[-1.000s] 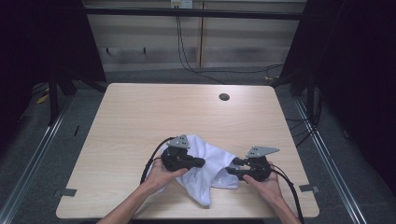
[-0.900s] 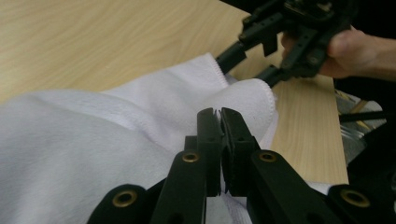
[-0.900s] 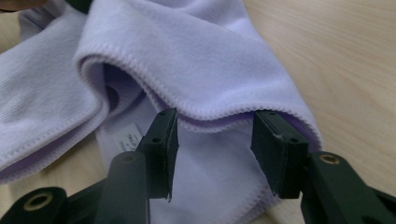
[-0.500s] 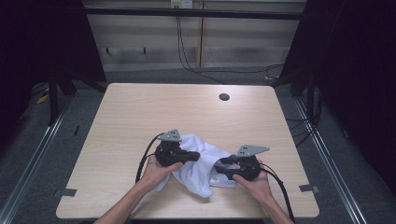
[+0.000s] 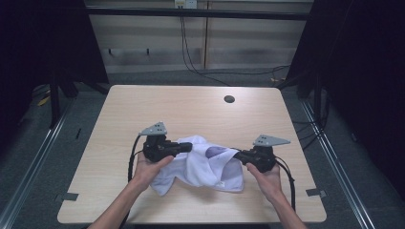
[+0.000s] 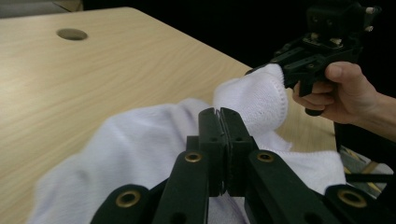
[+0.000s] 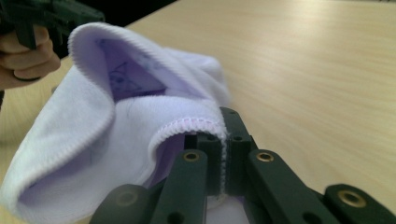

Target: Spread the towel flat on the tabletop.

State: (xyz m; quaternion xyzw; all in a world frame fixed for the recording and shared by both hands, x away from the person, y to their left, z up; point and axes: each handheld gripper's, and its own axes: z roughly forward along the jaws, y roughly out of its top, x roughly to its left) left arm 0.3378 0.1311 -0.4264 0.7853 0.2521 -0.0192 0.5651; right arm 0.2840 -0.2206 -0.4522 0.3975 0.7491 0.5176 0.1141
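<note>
Towel (image 5: 200,164), one white cloth, hangs stretched between two tongs over the near half of the one wooden table (image 5: 191,109). From above, a purple patch shows on it; the right gripper view adds a small drawn figure on that purple side. Left tongs (image 5: 187,147) clamp one edge. Right tongs (image 5: 239,155), jaws just closed, pinch the stitched hem. One round hole (image 5: 229,99) sits far back.
</note>
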